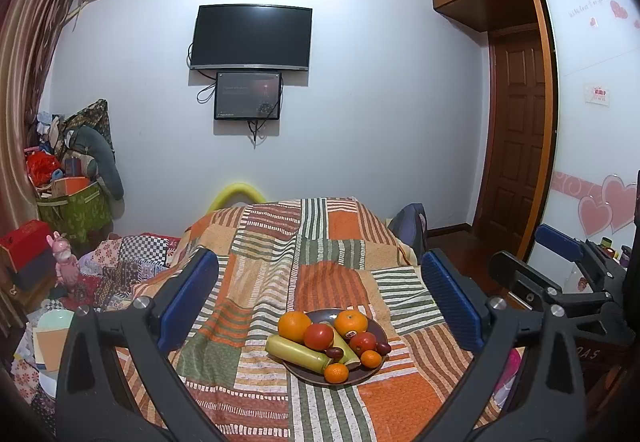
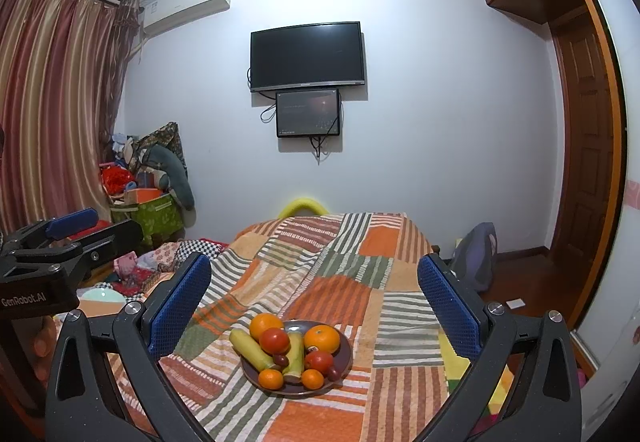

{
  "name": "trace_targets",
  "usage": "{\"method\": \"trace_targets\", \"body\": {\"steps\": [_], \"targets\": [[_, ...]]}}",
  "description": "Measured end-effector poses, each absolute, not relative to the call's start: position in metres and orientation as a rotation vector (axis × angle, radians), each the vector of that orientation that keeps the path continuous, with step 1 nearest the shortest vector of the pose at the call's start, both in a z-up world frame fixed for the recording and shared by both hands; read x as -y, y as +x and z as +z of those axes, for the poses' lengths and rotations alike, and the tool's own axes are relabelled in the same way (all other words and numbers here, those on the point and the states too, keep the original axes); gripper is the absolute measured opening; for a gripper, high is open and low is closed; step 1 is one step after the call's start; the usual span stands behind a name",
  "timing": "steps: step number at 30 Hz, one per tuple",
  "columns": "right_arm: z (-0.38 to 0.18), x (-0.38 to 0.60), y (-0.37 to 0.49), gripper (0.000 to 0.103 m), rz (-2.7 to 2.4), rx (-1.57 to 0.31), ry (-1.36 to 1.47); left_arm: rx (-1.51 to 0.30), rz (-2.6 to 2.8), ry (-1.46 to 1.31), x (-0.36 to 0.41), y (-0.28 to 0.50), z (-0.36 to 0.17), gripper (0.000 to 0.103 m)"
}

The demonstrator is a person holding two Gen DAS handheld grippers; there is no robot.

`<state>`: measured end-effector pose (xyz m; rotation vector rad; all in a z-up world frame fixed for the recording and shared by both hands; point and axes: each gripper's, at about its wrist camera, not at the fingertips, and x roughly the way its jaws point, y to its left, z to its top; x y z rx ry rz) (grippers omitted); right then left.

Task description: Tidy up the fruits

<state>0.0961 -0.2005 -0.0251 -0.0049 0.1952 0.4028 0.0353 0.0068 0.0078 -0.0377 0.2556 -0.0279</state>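
A dark round plate (image 1: pixel 379 330) (image 2: pixel 347 356) sits on the striped patchwork cloth and holds several fruits: two large oranges (image 1: pixel 294 326) (image 2: pixel 321 338), red tomatoes (image 1: pixel 319 336) (image 2: pixel 274 340), small tangerines (image 1: pixel 336 373) (image 2: pixel 271 379), dark dates (image 1: pixel 334 352) and two yellow-green corn cobs (image 1: pixel 296 354) (image 2: pixel 250 349). My left gripper (image 1: pixel 320 302) hovers open above and behind the plate, nothing between its blue pads. My right gripper (image 2: pixel 314 302) is open too, framing the plate from a distance. Each gripper shows at the edge of the other's view.
The patchwork cloth (image 1: pixel 280 262) covers a raised surface stretching toward the wall. Cluttered bedding, boxes and a pink toy (image 1: pixel 64 262) lie to the left. A backpack (image 2: pixel 476 258) and wooden door (image 2: pixel 580 146) stand at right. Two screens (image 1: pixel 251 38) hang on the wall.
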Motion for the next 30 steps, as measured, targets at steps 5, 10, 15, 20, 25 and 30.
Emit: {"method": "trace_targets", "body": {"steps": [5,10,15,20,25,30], "targets": [[-0.0243,0.2011,0.0956,0.103,0.402,-0.195,0.0,-0.256,-0.029,-0.033,-0.0061,0.0353,0.0074,0.103],[-0.0239,0.2014,0.0957,0.103,0.402,-0.195,0.0,-0.257,-0.03,-0.032,-0.0056,0.0355,0.0074,0.103],[-0.0221,0.202,0.0948,0.103,0.405,-0.194,0.002,-0.257,-0.031,-0.029,-0.0052,0.0354,0.0074,0.103],[-0.0213,0.2031,0.0946,0.103,0.406,-0.196,0.006,-0.26,-0.034,-0.025,-0.0045,0.0363,0.0075,0.103],[-0.0191,0.2024,0.0947,0.103,0.407,-0.196,0.011,-0.263,-0.036,-0.024,-0.005,0.0364,0.0075,0.103],[-0.019,0.2025,0.0947,0.103,0.407,-0.197,0.012,-0.263,-0.036,-0.023,-0.0053,0.0365,0.0075,0.103]]}}
